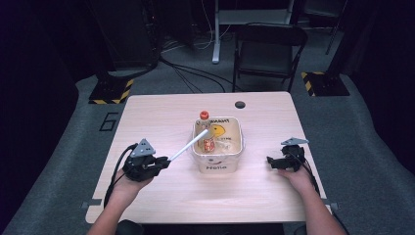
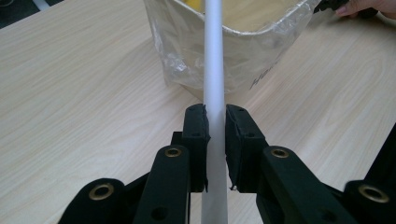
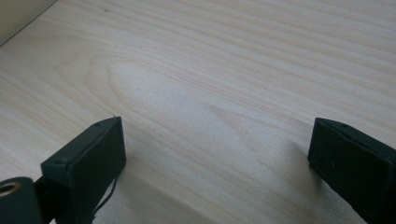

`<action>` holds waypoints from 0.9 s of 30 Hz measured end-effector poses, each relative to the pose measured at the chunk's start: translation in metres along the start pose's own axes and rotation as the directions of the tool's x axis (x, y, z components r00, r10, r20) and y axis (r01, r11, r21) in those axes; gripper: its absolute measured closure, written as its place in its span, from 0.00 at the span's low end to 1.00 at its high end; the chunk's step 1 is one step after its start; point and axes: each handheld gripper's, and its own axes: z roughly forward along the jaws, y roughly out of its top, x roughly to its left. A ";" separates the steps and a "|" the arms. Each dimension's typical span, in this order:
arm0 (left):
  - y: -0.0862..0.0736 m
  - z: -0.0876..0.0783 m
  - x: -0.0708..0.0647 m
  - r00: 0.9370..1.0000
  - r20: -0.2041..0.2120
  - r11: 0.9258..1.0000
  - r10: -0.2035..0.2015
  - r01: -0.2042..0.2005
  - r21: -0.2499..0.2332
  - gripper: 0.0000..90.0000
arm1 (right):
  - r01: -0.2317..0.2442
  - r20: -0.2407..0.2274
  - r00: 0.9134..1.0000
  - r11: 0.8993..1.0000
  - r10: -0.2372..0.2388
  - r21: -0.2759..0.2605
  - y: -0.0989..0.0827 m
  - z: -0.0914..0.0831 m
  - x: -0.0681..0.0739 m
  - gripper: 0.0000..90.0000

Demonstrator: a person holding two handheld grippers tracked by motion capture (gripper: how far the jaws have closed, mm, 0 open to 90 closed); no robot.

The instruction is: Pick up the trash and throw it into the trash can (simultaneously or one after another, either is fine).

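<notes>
High view: the left hand-held gripper clamps the near end of a white rod, a smooth, straight, matte tube that slants up and away from it over the rim of a lined bin. The rod's far tip sits inside the bin, next to a small bottle with an orange cap. The right hand-held gripper rests on the pale wood-grain bench, well apart from the bin. The step in hand looks like placing the rod into the bin; the next move probably calls for tipping it further in before letting go.

Left gripper view: the black jaws pinch the rod from both sides. Just ahead stands the bin, cream-walled under a crinkled clear plastic liner.

Right gripper view: the right hand-held gripper has its jaws spread wide and holds nothing, with bare bench between the blocky rubber pads.
</notes>
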 end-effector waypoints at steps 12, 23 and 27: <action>0.014 0.012 -0.003 1.000 0.015 1.000 0.019 -0.019 -0.003 0.88 | 0.000 0.000 1.000 1.000 0.000 0.000 0.000 0.000 0.000 0.04; 0.029 0.031 -0.007 0.999 0.031 1.000 0.016 -0.016 -0.009 0.87 | 0.000 0.000 1.000 1.000 0.000 -0.001 0.000 0.000 0.000 0.04; 0.034 0.036 -0.007 0.999 0.032 1.000 0.014 -0.014 -0.003 0.87 | 0.000 -0.001 1.000 1.000 0.000 -0.001 0.000 0.000 0.000 0.04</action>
